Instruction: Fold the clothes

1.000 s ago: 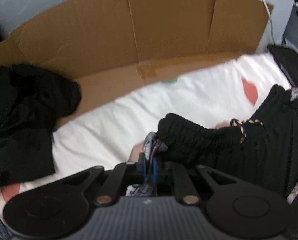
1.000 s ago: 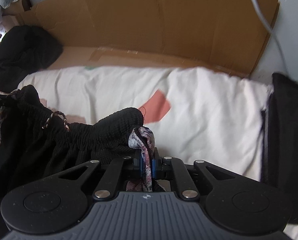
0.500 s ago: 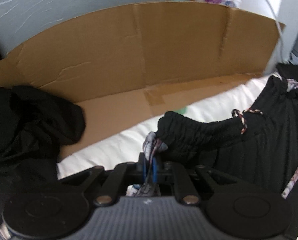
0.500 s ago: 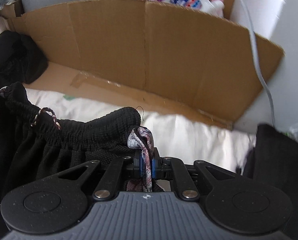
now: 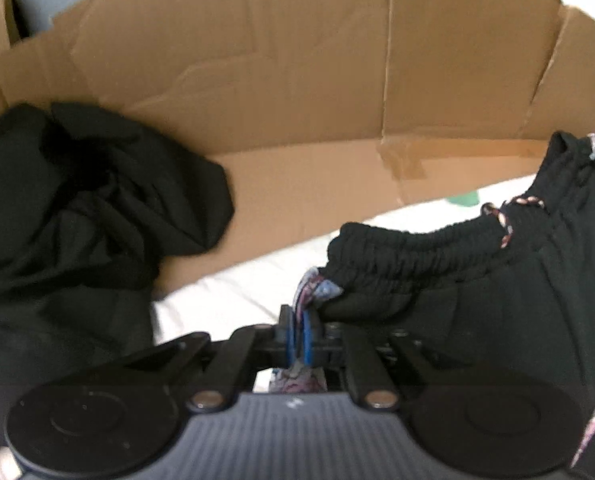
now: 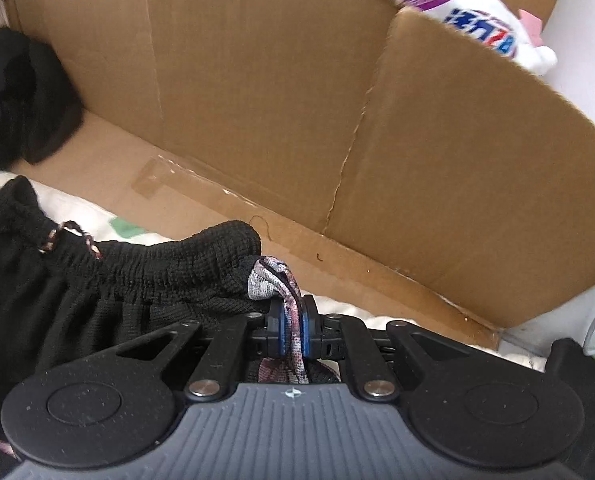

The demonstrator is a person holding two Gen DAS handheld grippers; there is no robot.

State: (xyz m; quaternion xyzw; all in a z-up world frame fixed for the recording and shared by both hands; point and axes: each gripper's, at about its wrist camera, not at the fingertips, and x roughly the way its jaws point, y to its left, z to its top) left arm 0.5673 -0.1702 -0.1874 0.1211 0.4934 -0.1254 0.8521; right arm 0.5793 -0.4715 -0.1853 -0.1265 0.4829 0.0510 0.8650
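Black knit: skirt [image 5: 477, 300], gathered elastic waistband [image 5: 421, 244] stretched between the two grippers, rest of the cloth hanging below and out of view.
Left gripper [image 5: 297, 334]: clamped on the left end of the waistband, patterned lining bunched between the blue pads [image 5: 308, 336]; no gap visible.
Right gripper [image 6: 293, 330]: clamped on the other end, same patterned lining pinched between the blue pads [image 6: 306, 332]; no gap visible.
Long axis: along the waistband, running from the left gripper toward 2 o'clock in the left view, and from the right gripper toward 10 o'clock in the right view.
Key relation: each end of the band just at 12 o'clock of its own gripper, so neither hand nearer; band appears taut enough to stay level, a judgement only.
Cord: braided drawstring [image 5: 505, 220] looped at the waistband, nearer the middle.
Below: white sheet [image 5: 233, 300] under the skirt, cardboard [image 6: 257, 80] standing behind it at 12 o'clock.
Other clothes: crumpled black pile [image 5: 77, 208] at 9 o'clock of the left gripper, well apart from the skirt.
Likely next: lowering the skirt flat onto the sheet, both hands kept apart along the band.
Writing: purple and white bag [image 6: 469, 12] behind the cardboard at 1 o'clock, blue lettering too blurred to read.
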